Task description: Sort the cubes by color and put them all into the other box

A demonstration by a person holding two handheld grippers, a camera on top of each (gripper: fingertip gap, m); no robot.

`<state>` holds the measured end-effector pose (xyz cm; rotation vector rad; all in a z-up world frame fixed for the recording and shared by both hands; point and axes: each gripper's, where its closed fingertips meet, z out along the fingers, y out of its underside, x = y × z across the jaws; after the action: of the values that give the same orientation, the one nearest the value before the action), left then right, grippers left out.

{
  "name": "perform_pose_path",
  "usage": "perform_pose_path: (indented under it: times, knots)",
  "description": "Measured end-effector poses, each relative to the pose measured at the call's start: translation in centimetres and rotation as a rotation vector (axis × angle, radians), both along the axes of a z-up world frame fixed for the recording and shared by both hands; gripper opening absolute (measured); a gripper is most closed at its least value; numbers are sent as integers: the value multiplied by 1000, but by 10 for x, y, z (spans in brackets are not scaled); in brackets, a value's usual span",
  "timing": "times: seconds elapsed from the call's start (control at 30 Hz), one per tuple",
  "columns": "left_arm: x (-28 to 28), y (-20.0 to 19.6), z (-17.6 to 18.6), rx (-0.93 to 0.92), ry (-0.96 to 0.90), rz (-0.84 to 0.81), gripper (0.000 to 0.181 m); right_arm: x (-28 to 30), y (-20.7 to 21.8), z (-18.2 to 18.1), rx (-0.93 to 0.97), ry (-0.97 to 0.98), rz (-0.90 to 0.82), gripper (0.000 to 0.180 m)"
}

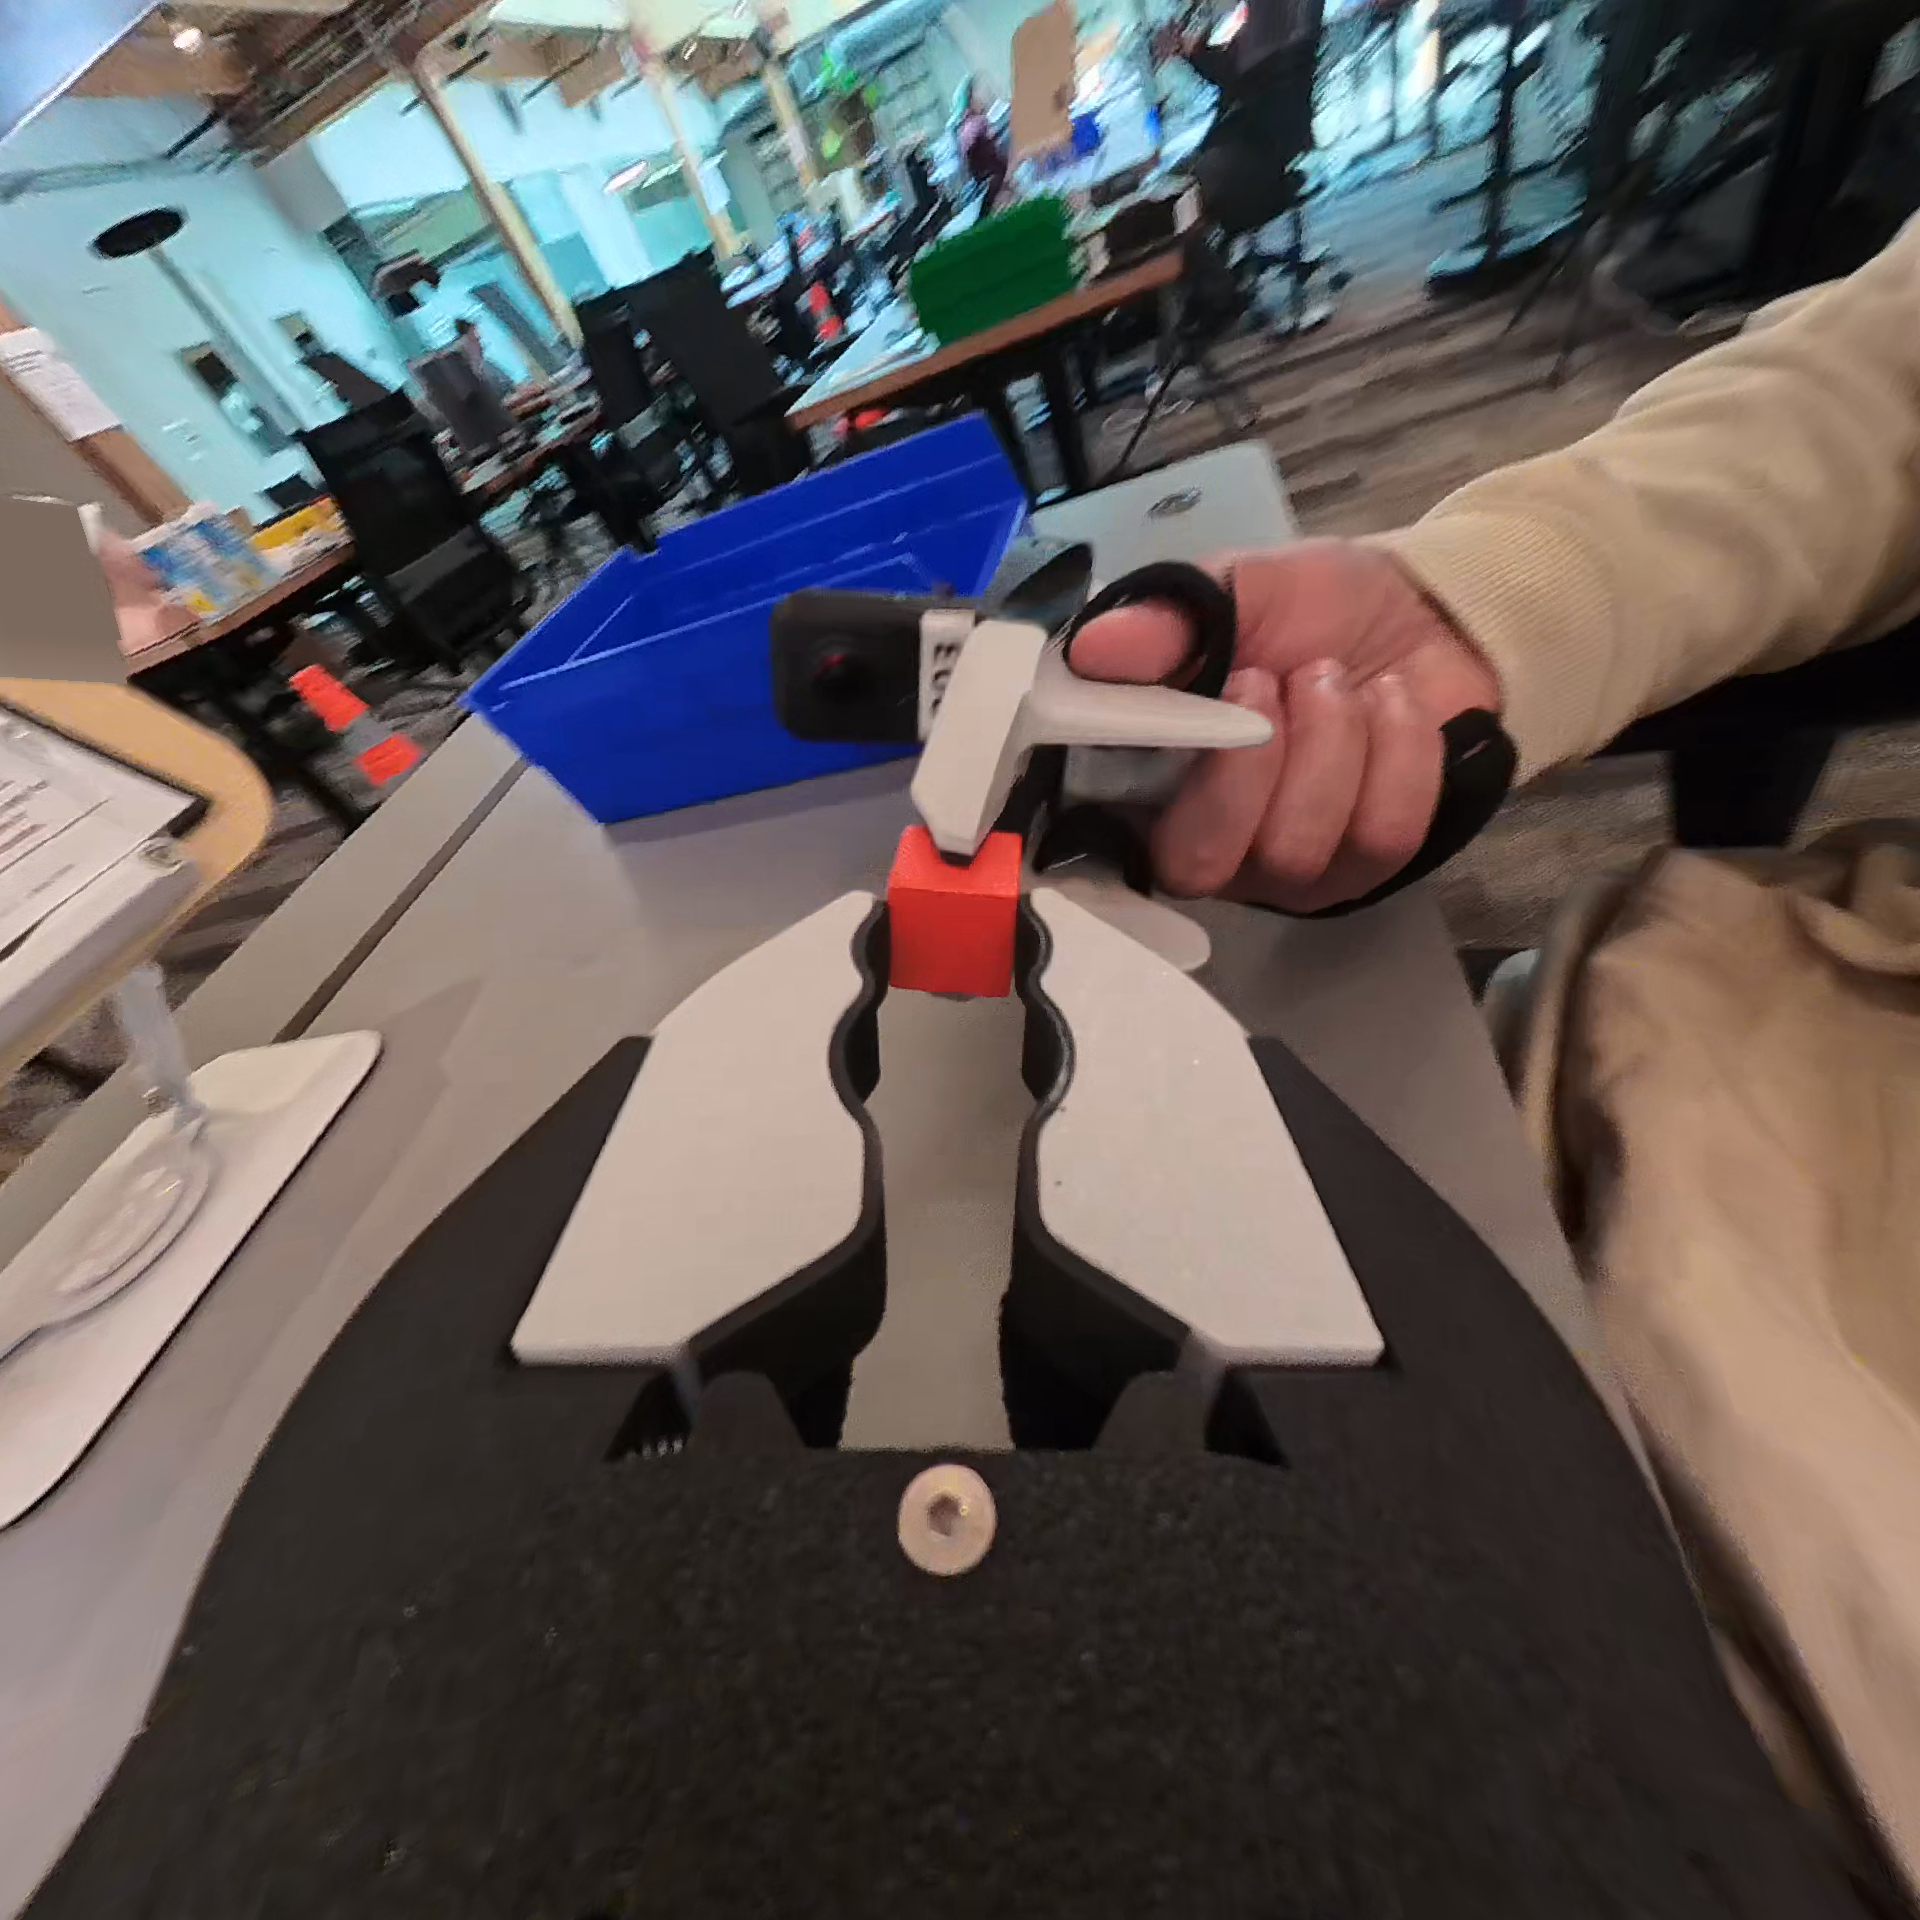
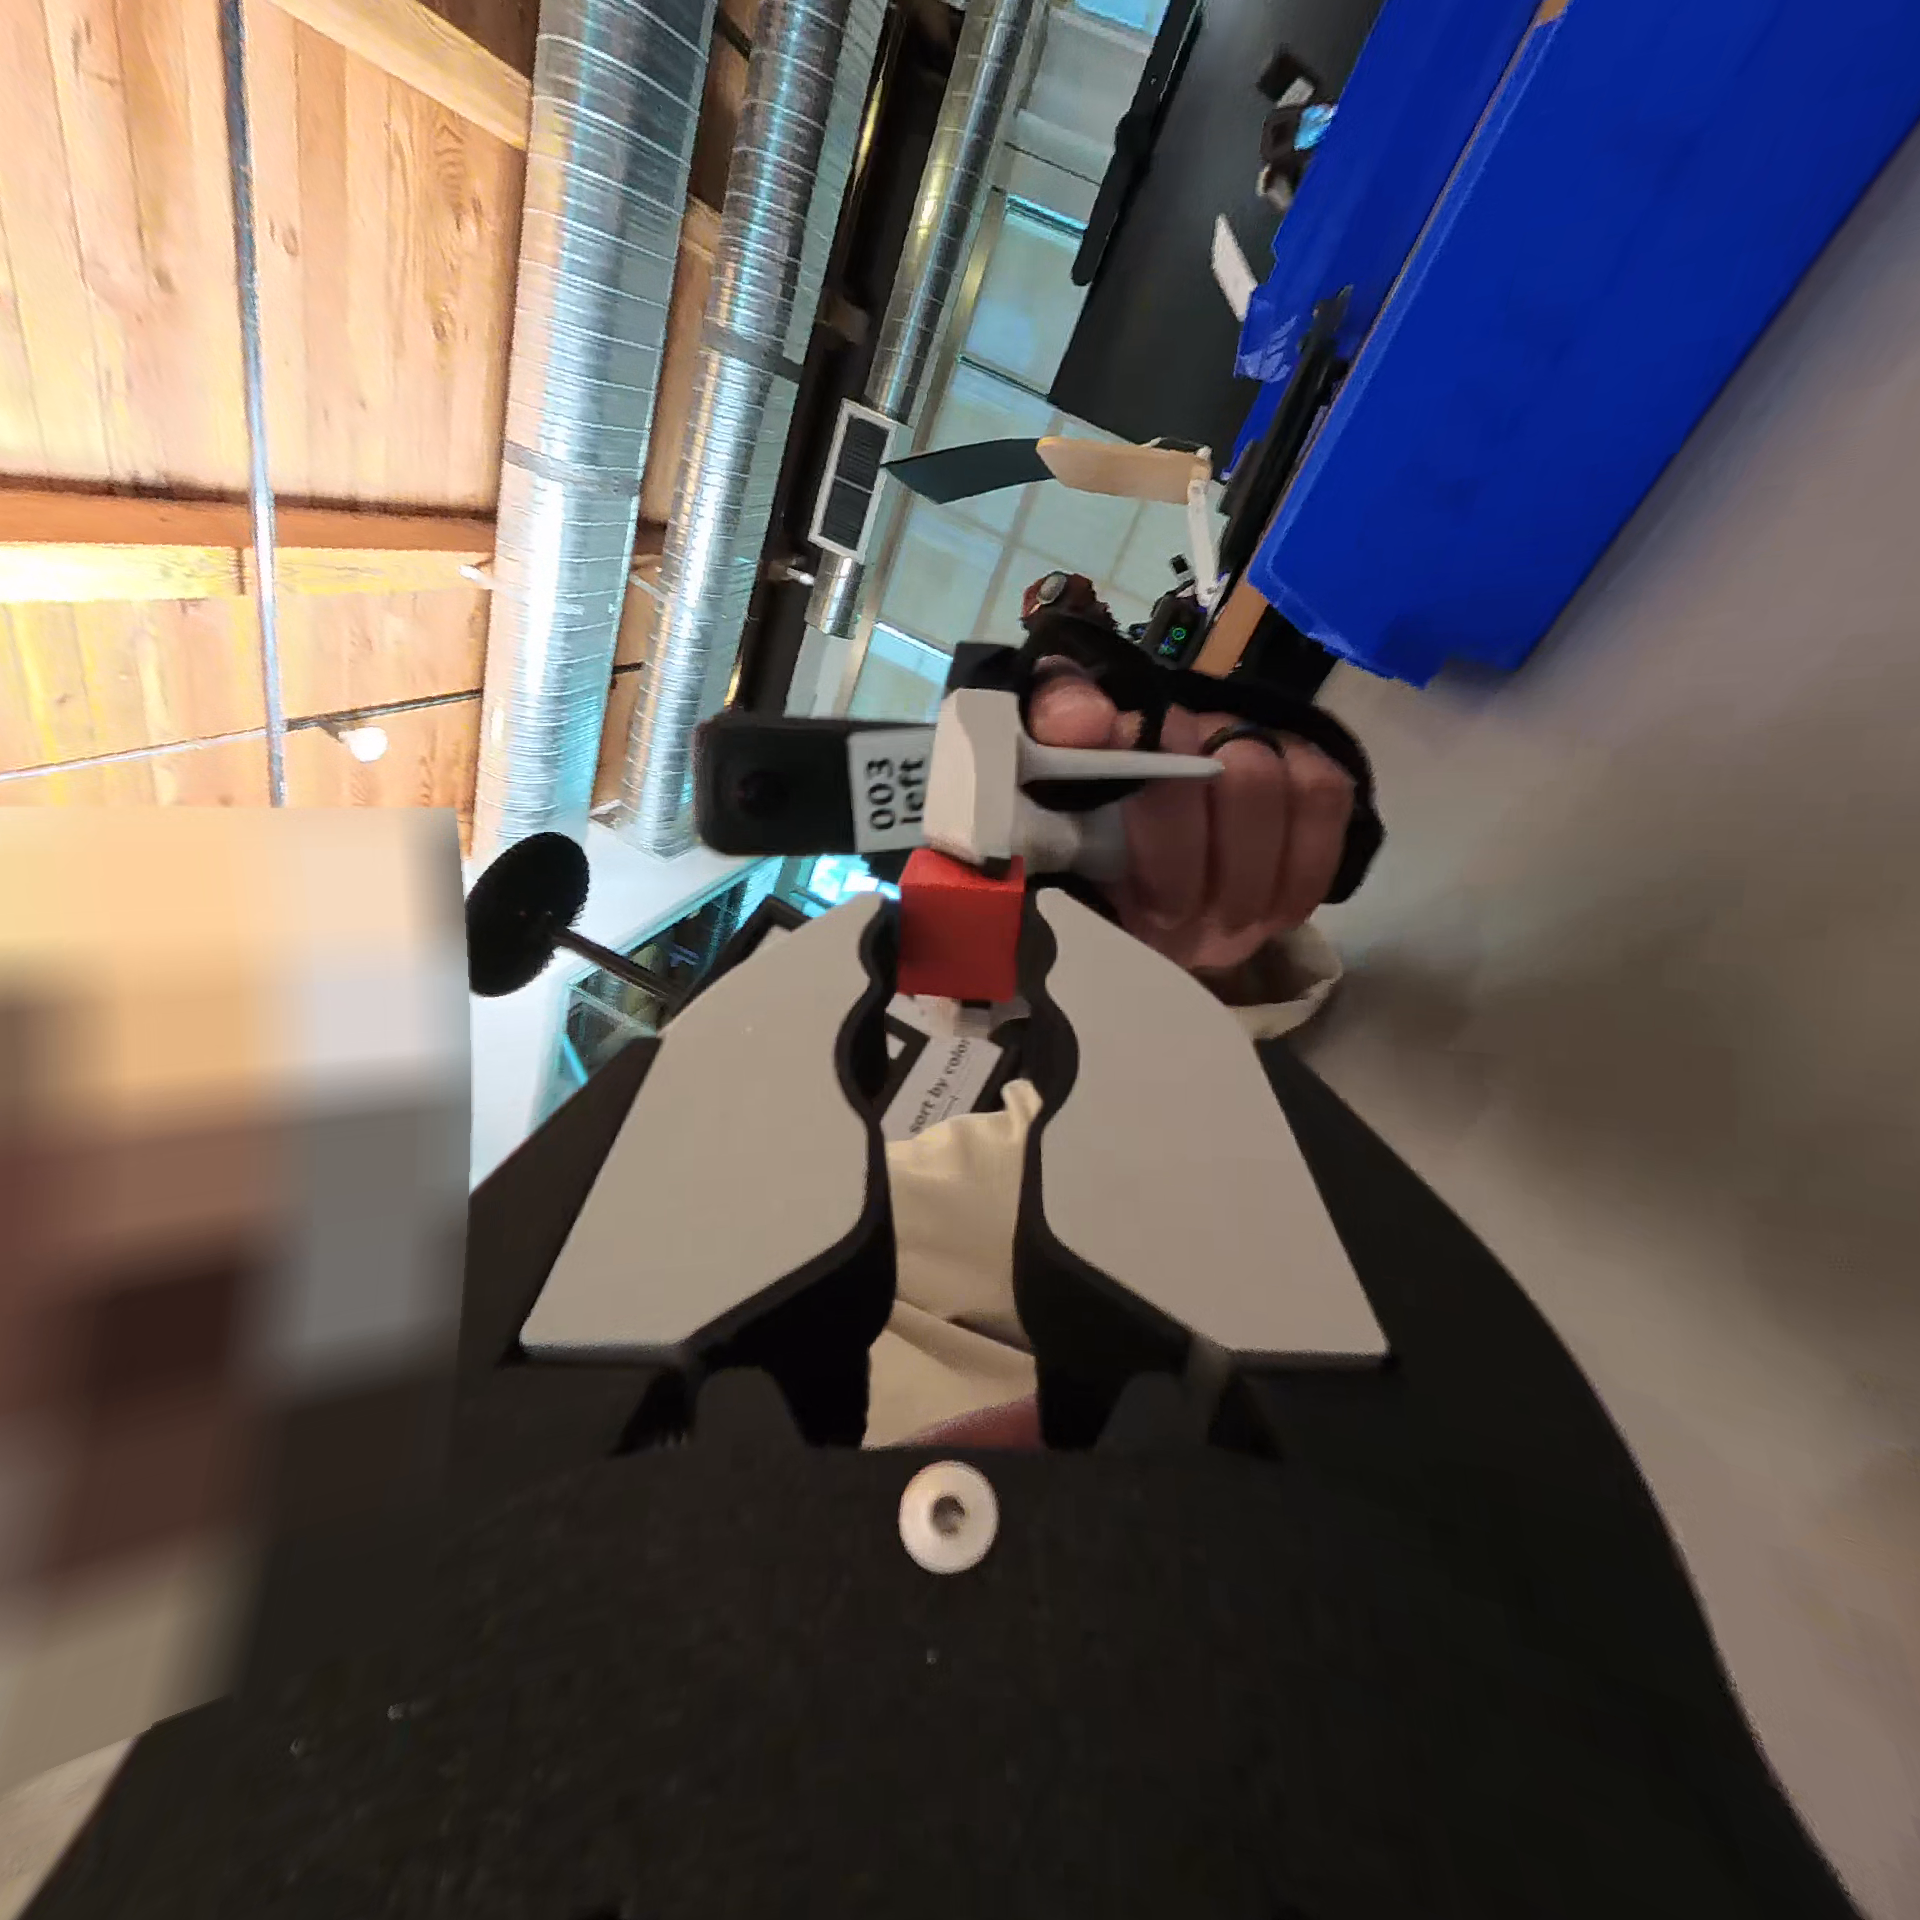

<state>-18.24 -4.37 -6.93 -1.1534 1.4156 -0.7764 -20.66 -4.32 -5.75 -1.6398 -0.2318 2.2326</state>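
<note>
A red cube (image 1: 951, 925) is held in the air above the grey table (image 1: 468, 935). My left gripper (image 1: 951, 940) is closed on its two sides. My right gripper comes in from the right, and its upper finger (image 1: 982, 727) presses on the cube's top while the other finger is under it. In the right wrist view my right gripper (image 2: 958, 935) pinches the same cube (image 2: 956, 925), and the left gripper's finger (image 2: 971, 790) sits on top of it. The blue box (image 1: 727, 686) stands behind on the table, its inside hidden. It also shows in the right wrist view (image 2: 1558, 416).
A white mat (image 1: 177, 1195) and a framed sheet (image 1: 62, 831) lie at the left of the table. A grey flat device (image 1: 1164, 509) sits behind the box. A beige sleeve (image 1: 1662, 499) reaches in from the right. Other tables and chairs stand beyond.
</note>
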Motion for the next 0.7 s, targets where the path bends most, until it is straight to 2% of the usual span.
perform_pose_path:
  times: [0.1, 0.17, 0.23, 0.3, 0.33, 0.37, 0.43, 0.5, 0.57, 0.6, 0.7]
  knots:
    - [-4, 2, -2, 27, 7, 121, 27, 5, 3, -6, 0, -28, -26, 22]
    - [-16, -1, 2, 17, -22, 201, 44, 13, 4, -9, 16, -48, -57, 22]
    - [-45, 20, 1, -1, -36, 441, 45, 23, 6, -14, 76, -119, -116, 21]
    - [-84, 44, -17, -79, 18, 731, 48, 35, 12, -23, 188, -260, -223, 22]
    - [-96, 47, -30, -152, 49, 805, 56, 42, 17, -28, 256, -342, -284, 22]
    - [-103, 46, -42, -232, 62, 833, 63, 48, 21, -33, 322, -427, -346, 22]
    - [-103, 38, -55, -349, 43, 809, 64, 62, 29, -41, 427, -576, -456, 22]
    - [-103, 35, -61, -363, 54, 802, 64, 72, 31, -38, 530, -676, -519, 22]
    - [-104, 35, -62, -313, 89, 811, 63, 95, 35, -18, 653, -811, -578, 22]
    - [-104, 35, -61, -286, 104, 816, 62, 120, 43, 0, 713, -907, -660, 22]
    - [-100, 31, -60, -250, 124, 799, 59, 233, 86, 49, 770, -1259, -926, 22]
